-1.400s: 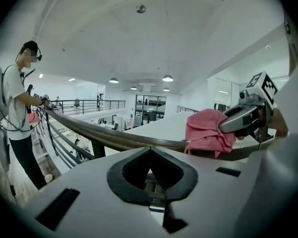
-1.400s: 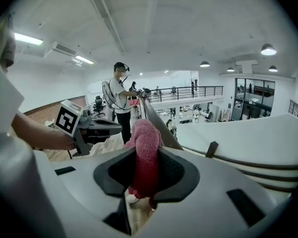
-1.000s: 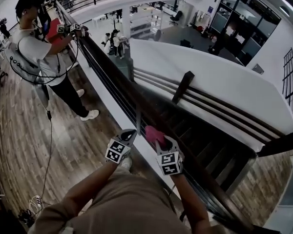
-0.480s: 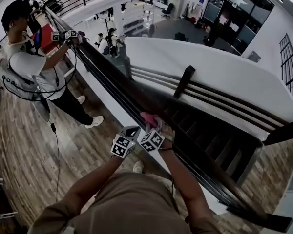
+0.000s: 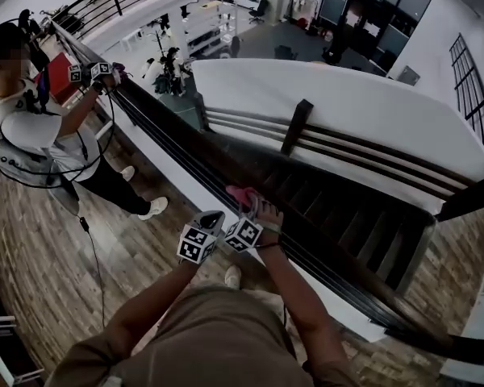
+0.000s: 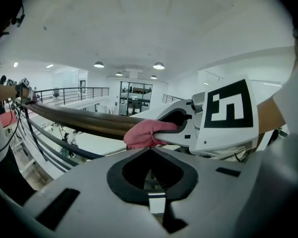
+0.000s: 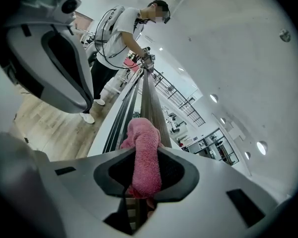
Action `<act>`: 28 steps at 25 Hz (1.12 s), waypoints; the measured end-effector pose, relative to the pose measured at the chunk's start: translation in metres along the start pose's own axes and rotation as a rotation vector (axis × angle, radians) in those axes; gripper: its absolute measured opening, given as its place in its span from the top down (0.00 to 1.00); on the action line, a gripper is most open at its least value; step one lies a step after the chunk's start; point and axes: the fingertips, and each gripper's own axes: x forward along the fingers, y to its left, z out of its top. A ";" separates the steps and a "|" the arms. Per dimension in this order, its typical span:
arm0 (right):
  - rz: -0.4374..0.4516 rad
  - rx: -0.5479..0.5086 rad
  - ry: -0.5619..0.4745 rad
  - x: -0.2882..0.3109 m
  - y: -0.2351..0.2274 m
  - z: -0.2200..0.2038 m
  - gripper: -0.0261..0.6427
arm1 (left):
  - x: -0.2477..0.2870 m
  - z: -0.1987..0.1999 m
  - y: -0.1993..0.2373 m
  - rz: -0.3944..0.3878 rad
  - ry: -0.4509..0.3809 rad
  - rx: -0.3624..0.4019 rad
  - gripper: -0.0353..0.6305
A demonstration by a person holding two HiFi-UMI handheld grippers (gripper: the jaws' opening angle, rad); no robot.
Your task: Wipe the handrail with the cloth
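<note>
A dark wooden handrail (image 5: 185, 147) runs from the far left down to the near right. The pink cloth (image 5: 240, 193) rests on top of the rail, and my right gripper (image 5: 247, 206) is shut on it. In the right gripper view the cloth (image 7: 145, 157) sticks out between the jaws and lies along the handrail (image 7: 151, 100). My left gripper (image 5: 213, 218) hangs just left of the rail, shut and holding nothing. In the left gripper view the left gripper (image 6: 150, 150) sits below the handrail (image 6: 79, 120), facing the cloth (image 6: 145, 134) held by the right gripper (image 6: 161, 132).
Another person (image 5: 32, 127) stands at the far left and holds two grippers (image 5: 93, 71) on the same rail. Thin dark bars (image 5: 218, 192) run under the rail. A stairwell (image 5: 347, 216) drops away on the right. Wood floor (image 5: 121, 240) lies to the left.
My right gripper has slid the cloth a short way up the rail, away from me, and turned its marker cube leftward. The left gripper stays close beside it.
</note>
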 end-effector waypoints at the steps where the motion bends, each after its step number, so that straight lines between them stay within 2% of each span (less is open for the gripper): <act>1: 0.002 0.007 0.001 -0.002 0.002 -0.008 0.81 | 0.002 0.000 -0.006 -0.006 -0.003 0.007 0.92; 7: -0.004 0.049 -0.009 -0.025 0.002 -0.051 0.81 | 0.014 0.001 -0.030 -0.015 -0.017 0.037 0.92; 13: -0.004 0.102 -0.010 -0.073 0.007 -0.103 0.81 | 0.018 -0.006 -0.082 -0.048 0.007 0.074 0.92; 19: -0.005 0.088 0.025 -0.125 0.001 -0.180 0.81 | 0.041 0.010 -0.158 -0.047 -0.010 0.100 0.92; 28: -0.036 0.088 0.067 -0.228 -0.010 -0.299 0.81 | 0.047 0.003 -0.308 -0.119 0.007 0.136 0.92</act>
